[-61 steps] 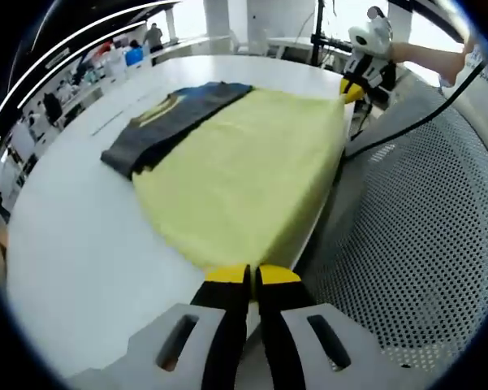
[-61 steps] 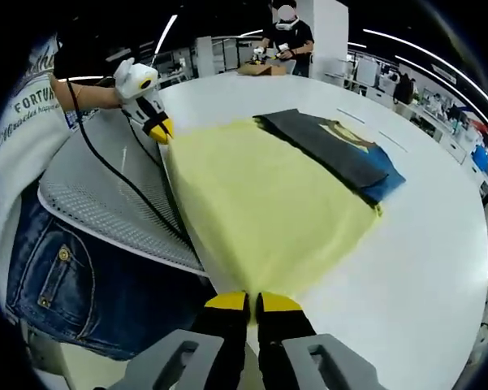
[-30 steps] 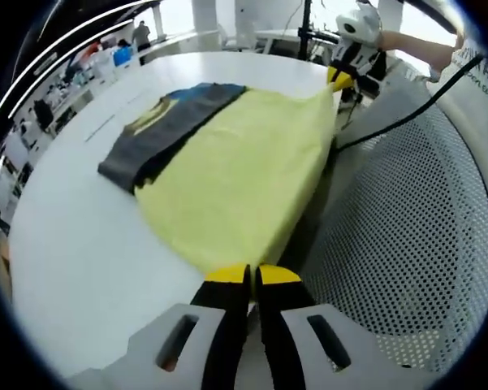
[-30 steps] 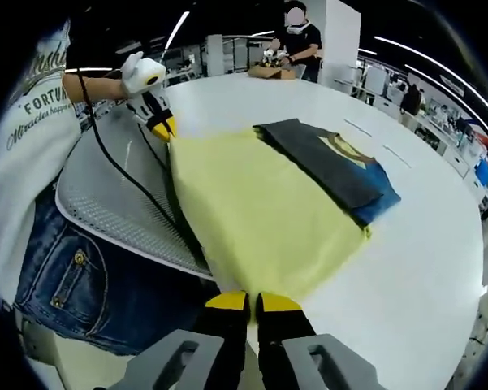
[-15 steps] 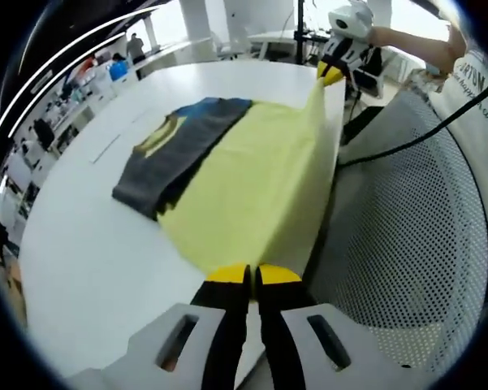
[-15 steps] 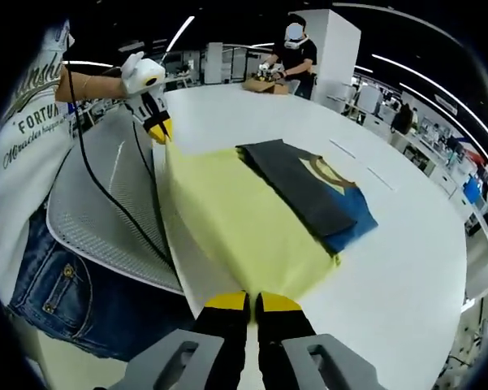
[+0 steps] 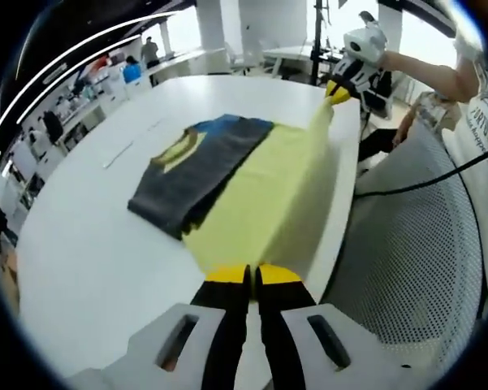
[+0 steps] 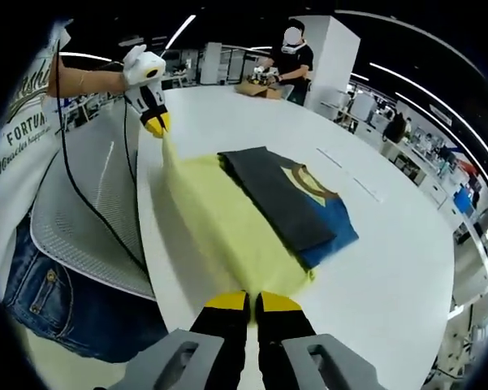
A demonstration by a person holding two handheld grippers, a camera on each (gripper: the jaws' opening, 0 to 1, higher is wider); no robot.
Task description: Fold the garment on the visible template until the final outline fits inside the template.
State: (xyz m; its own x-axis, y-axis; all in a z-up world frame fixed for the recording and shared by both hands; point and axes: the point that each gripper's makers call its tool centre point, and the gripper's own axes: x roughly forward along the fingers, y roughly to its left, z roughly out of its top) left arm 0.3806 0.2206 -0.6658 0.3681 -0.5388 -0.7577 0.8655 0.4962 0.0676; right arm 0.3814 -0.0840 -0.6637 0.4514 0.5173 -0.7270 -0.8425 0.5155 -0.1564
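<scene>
On the white tabletop (image 7: pixel 89 244), the garment (image 7: pixel 252 195) is lying with its yellow part stretched between both grippers and its dark folded part (image 8: pixel 280 199) resting flat. The left hand-held gripper (image 7: pixel 252 276) is clamping one yellow edge corner, jaws together on the cloth. The right hand-held gripper (image 8: pixel 252 302) is clamping the opposite corner likewise. A perforated grey surface (image 7: pixel 414 244) is sitting beside the tabletop. A person (image 8: pixel 292 53) is standing at the far end of the room.
</scene>
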